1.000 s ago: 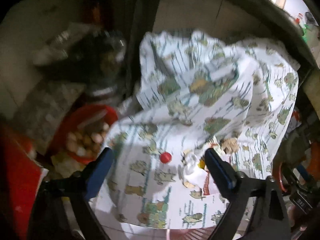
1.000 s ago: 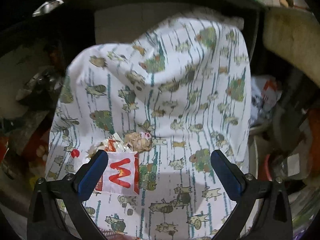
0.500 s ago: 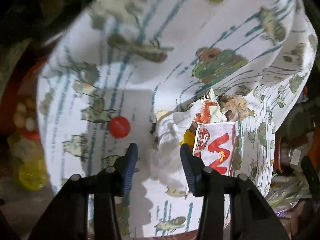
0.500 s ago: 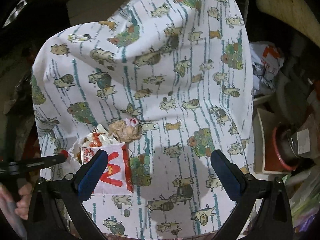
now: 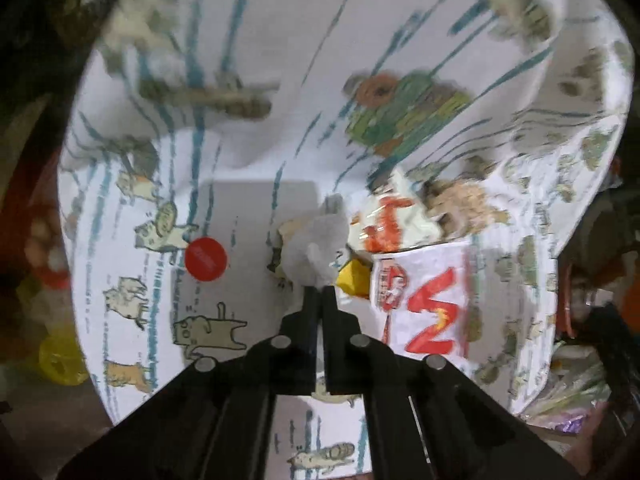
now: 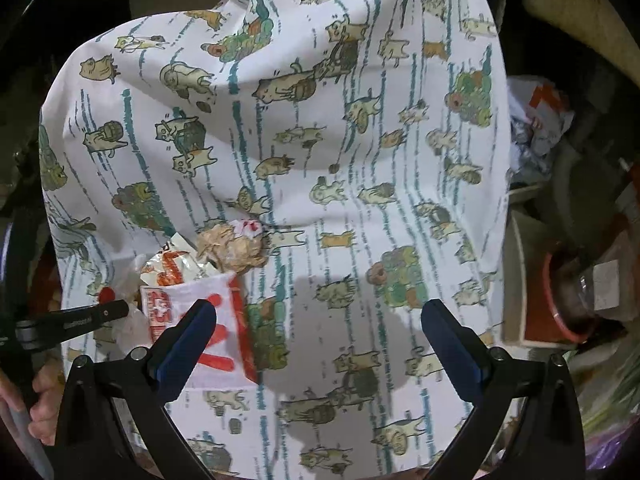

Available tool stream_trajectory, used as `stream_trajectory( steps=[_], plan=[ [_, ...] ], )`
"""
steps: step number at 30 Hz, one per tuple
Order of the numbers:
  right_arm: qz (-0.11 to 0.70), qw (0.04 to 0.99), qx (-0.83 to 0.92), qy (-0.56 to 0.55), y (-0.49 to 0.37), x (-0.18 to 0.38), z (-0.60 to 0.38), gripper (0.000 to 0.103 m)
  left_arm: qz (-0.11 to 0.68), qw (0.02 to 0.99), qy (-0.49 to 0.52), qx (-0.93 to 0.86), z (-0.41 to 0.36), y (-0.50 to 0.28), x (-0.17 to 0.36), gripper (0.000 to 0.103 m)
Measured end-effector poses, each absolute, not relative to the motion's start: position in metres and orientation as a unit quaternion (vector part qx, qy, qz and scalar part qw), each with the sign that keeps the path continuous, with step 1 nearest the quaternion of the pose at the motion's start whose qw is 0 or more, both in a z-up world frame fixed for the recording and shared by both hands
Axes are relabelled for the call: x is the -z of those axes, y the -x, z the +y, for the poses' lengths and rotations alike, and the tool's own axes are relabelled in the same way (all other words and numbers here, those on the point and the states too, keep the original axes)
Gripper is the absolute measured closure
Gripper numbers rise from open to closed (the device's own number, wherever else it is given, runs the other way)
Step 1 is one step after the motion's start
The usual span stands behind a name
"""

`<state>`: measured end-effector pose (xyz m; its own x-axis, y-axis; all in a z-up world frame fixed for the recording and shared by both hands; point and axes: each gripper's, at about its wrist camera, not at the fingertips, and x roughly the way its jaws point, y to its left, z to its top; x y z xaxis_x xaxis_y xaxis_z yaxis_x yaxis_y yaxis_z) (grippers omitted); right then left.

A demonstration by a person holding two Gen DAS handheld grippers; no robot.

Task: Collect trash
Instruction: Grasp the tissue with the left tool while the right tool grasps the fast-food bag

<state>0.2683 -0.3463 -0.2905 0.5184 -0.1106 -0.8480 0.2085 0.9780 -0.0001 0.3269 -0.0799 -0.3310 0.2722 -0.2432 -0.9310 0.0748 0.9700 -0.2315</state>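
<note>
Left tool [image 5: 319, 294] pinches white tissue [image 5: 316, 250] – fries box [image 5: 424, 300] just beside.

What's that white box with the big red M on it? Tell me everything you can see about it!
The white box looks like a thin paper or card fast-food carton, white with a big red M and a small red square mark beside it. It lies flat on the cat-print cloth, its open end facing the heap of trash. A crinkly red and white wrapper touches that end, with a brown crumpled ball just past it. No gripper holds it.
</note>
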Motion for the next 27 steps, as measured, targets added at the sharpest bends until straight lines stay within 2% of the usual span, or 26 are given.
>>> stream_trajectory(
  steps=[9,15,25,27],
  plan=[
    [0.534,0.842,0.016,-0.073,-0.285,0.320,-0.305,0.000,0.527,0.845,0.052,0.075,-0.042,-0.297,0.273,0.101],
    [0.560,0.828,-0.021,-0.018,-0.292,0.345,-0.250,0.000,0.508,0.858,0.045,0.055,-0.027,-0.289,0.263,0.101],
    [0.585,0.811,-0.005,-0.010,-0.308,0.386,-0.212,0.000,0.514,0.853,0.072,0.050,-0.005,-0.286,0.263,0.101],
    [0.595,0.804,0.000,-0.010,-0.309,0.395,-0.209,0.004,0.515,0.853,0.073,0.049,-0.003,-0.286,0.264,0.101]
  ],
)
